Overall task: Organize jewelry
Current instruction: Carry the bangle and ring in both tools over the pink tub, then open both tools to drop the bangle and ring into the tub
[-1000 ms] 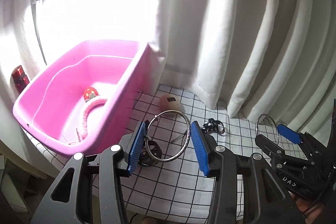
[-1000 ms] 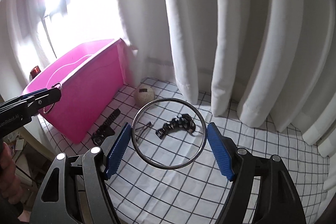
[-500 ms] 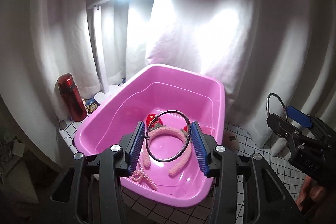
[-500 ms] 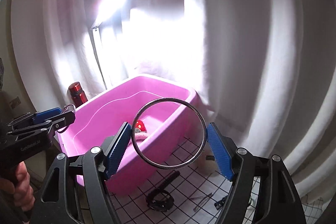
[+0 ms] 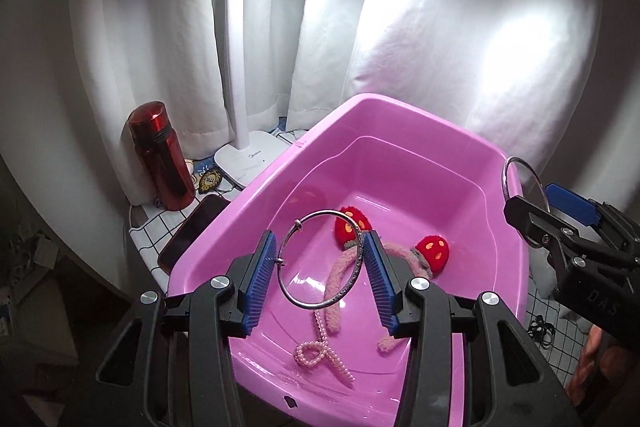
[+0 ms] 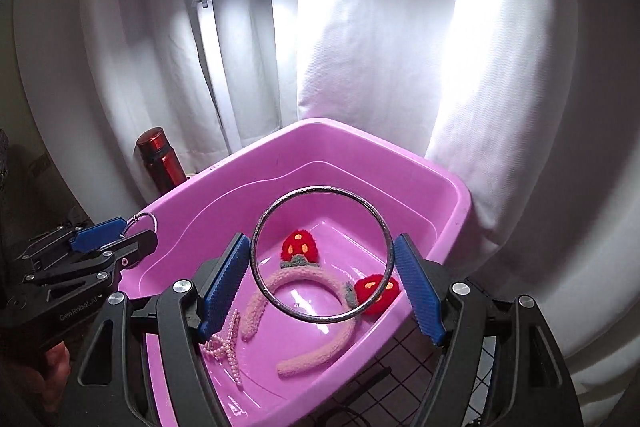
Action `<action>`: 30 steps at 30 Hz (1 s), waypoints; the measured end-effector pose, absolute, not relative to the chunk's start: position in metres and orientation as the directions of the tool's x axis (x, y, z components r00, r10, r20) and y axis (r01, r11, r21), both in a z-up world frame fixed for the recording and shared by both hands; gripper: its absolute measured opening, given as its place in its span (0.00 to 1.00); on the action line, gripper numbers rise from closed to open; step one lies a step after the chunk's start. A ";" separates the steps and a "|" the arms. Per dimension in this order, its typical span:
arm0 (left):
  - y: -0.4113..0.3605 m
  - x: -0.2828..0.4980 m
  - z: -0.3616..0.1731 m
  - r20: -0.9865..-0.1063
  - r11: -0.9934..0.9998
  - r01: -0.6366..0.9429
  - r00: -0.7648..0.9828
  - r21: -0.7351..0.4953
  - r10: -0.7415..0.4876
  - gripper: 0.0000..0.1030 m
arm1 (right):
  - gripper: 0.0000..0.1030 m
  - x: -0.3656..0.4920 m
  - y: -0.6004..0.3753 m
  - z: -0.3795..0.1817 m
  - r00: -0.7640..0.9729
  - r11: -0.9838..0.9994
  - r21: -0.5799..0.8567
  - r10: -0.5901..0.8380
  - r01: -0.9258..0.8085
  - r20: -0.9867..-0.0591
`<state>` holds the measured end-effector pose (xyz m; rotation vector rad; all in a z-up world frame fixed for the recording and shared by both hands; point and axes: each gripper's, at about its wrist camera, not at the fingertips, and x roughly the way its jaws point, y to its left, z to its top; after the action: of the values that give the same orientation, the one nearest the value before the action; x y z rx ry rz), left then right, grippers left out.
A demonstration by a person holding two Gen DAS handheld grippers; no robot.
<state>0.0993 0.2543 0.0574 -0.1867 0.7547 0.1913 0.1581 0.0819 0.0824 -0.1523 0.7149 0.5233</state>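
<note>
The pink tub (image 5: 400,131) was glossy, smooth plastic. Both bangles (image 5: 320,259) (image 6: 322,255) were shiny metal. The headband (image 6: 308,275) looked fuzzy, the bead string (image 5: 320,351) pearly. The red bottle (image 5: 160,155) gleamed. The curtain (image 6: 400,47) was matt white cloth.

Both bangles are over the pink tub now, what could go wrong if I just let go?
1. The left hand-held gripper pinches its thin bangle only at the sides; it may twist out early.
2. The right hand-held gripper holds the larger bangle near the pink tub wall; it might bounce out.
3. Either could land on the pearl necklace and fuzzy headband and tangle.
</note>
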 end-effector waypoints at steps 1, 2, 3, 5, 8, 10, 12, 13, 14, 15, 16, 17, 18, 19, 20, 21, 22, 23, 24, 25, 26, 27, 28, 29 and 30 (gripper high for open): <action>0.255 0.102 0.055 -0.699 0.966 -0.240 0.708 -0.099 0.104 0.43 | 0.69 0.164 0.086 0.079 0.624 0.860 0.043 0.402 -0.508 -0.670; 0.255 0.105 0.053 -0.703 0.965 -0.241 0.703 -0.099 0.104 0.43 | 0.69 0.168 0.089 0.076 0.616 0.860 0.043 0.398 -0.508 -0.680; 0.255 0.108 0.051 -0.708 0.965 -0.241 0.699 -0.098 0.103 0.43 | 0.69 0.172 0.092 0.073 0.608 0.860 0.041 0.392 -0.509 -0.690; 0.256 0.114 0.047 -0.720 0.965 -0.243 0.687 -0.096 0.101 0.43 | 0.69 0.179 0.098 0.065 0.590 0.859 0.041 0.385 -0.510 -0.709; 0.257 0.120 0.040 -0.742 0.965 -0.246 0.663 -0.095 0.096 0.43 | 0.69 0.189 0.102 0.055 0.566 0.863 0.043 0.366 -0.503 -0.739; 0.258 0.124 0.035 -0.754 0.964 -0.250 0.650 -0.094 0.095 0.43 | 0.69 0.194 0.102 0.049 0.552 0.867 0.046 0.356 -0.496 -0.754; 0.259 0.127 0.032 -0.763 0.964 -0.252 0.640 -0.091 0.095 0.43 | 0.69 0.198 0.103 0.045 0.548 0.870 0.040 0.345 -0.492 -0.762; 0.260 0.128 0.031 -0.766 0.963 -0.253 0.635 -0.089 0.096 0.43 | 0.69 0.199 0.103 0.043 0.546 0.871 0.036 0.339 -0.490 -0.767; 0.260 0.129 0.030 -0.770 0.964 -0.253 0.631 -0.088 0.095 0.43 | 0.69 0.200 0.104 0.042 0.542 0.872 0.032 0.333 -0.489 -0.772; 0.261 0.130 0.028 -0.772 0.963 -0.254 0.628 -0.087 0.096 0.44 | 0.70 0.203 0.104 0.040 0.538 0.873 0.031 0.328 -0.487 -0.776; 0.261 0.131 0.027 -0.775 0.963 -0.255 0.624 -0.085 0.097 0.44 | 0.70 0.204 0.104 0.039 0.536 0.875 0.032 0.325 -0.483 -0.779; 0.261 0.132 0.026 -0.778 0.963 -0.255 0.621 -0.084 0.096 0.44 | 0.70 0.206 0.102 0.039 0.536 0.878 0.032 0.320 -0.478 -0.782; 0.261 0.132 0.025 -0.780 0.963 -0.256 0.618 -0.086 0.095 0.45 | 0.70 0.207 0.102 0.038 0.534 0.881 0.033 0.315 -0.472 -0.785; 0.261 0.132 0.024 -0.782 0.962 -0.259 0.616 -0.085 0.097 0.45 | 0.70 0.210 0.102 0.037 0.528 0.882 0.036 0.313 -0.469 -0.789; 0.261 0.132 0.024 -0.785 0.962 -0.261 0.612 -0.083 0.099 0.45 | 0.70 0.211 0.102 0.036 0.523 0.883 0.037 0.310 -0.467 -0.794; 0.261 0.132 0.023 -0.786 0.962 -0.261 0.610 -0.084 0.097 0.46 | 0.70 0.212 0.102 0.036 0.524 0.885 0.034 0.305 -0.464 -0.795; 0.262 0.132 0.023 -0.788 0.961 -0.265 0.608 -0.084 0.099 0.49 | 0.70 0.212 0.101 0.036 0.529 0.887 0.029 0.300 -0.460 -0.794; 0.263 0.132 0.023 -0.788 0.960 -0.270 0.607 -0.081 0.104 0.58 | 0.70 0.212 0.101 0.036 0.533 0.889 0.025 0.296 -0.457 -0.793; 0.263 0.131 0.023 -0.784 0.959 -0.273 0.611 -0.080 0.109 0.66 | 0.71 0.213 0.102 0.037 0.535 0.890 0.024 0.295 -0.456 -0.792; 0.264 0.130 0.024 -0.780 0.957 -0.278 0.616 -0.079 0.114 0.68 | 0.71 0.213 0.102 0.037 0.538 0.890 0.021 0.294 -0.455 -0.790; 0.265 0.129 0.025 -0.777 0.956 -0.281 0.618 -0.079 0.117 0.70 | 0.71 0.213 0.102 0.038 0.540 0.890 0.019 0.293 -0.455 -0.789; 0.265 0.129 0.026 -0.777 0.956 -0.282 0.618 -0.080 0.117 0.71 | 0.71 0.213 0.101 0.039 0.543 0.891 0.018 0.292 -0.453 -0.788; 0.266 0.129 0.026 -0.779 0.955 -0.285 0.615 -0.079 0.119 0.71 | 0.71 0.213 0.101 0.040 0.547 0.894 0.016 0.288 -0.448 -0.786; 0.266 0.129 0.026 -0.781 0.954 -0.290 0.612 -0.077 0.122 0.73 | 0.71 0.213 0.100 0.040 0.551 0.896 0.016 0.287 -0.444 -0.783; 0.267 0.129 0.026 -0.783 0.953 -0.294 0.609 -0.075 0.127 0.75 | 0.71 0.212 0.098 0.042 0.554 0.898 0.019 0.288 -0.441 -0.781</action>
<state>0.1288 0.2665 0.0261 -0.2040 0.8840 0.2450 0.2125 0.0983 0.0416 -0.1872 0.8844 0.4336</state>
